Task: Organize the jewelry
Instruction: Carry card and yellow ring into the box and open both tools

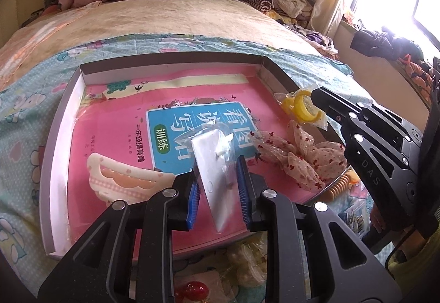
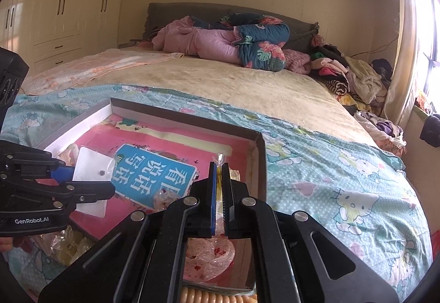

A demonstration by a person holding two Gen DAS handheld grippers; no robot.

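A shallow cardboard box (image 1: 170, 59) lies on the bed with a pink book (image 1: 115, 116) inside. My left gripper (image 1: 217, 187) is shut on a white earring card in a clear bag (image 1: 217, 176) and holds it over the book; the card also shows in the right wrist view (image 2: 92, 165). My right gripper (image 2: 219, 193) is shut on a clear bag with yellow rings (image 1: 302, 106) at the box's right wall. A pink floral scrunchie in plastic (image 1: 299, 154) and a cream hair claw (image 1: 123, 179) lie in the box.
A coiled orange hair tie (image 1: 339, 187) lies by the box's right edge. Bagged pale items (image 1: 247, 261) and a red ornament (image 1: 192, 289) lie near the front. A Hello Kitty sheet (image 2: 343, 179) covers the bed. Quilts (image 2: 233, 39) and clothes (image 2: 352, 74) are piled far back.
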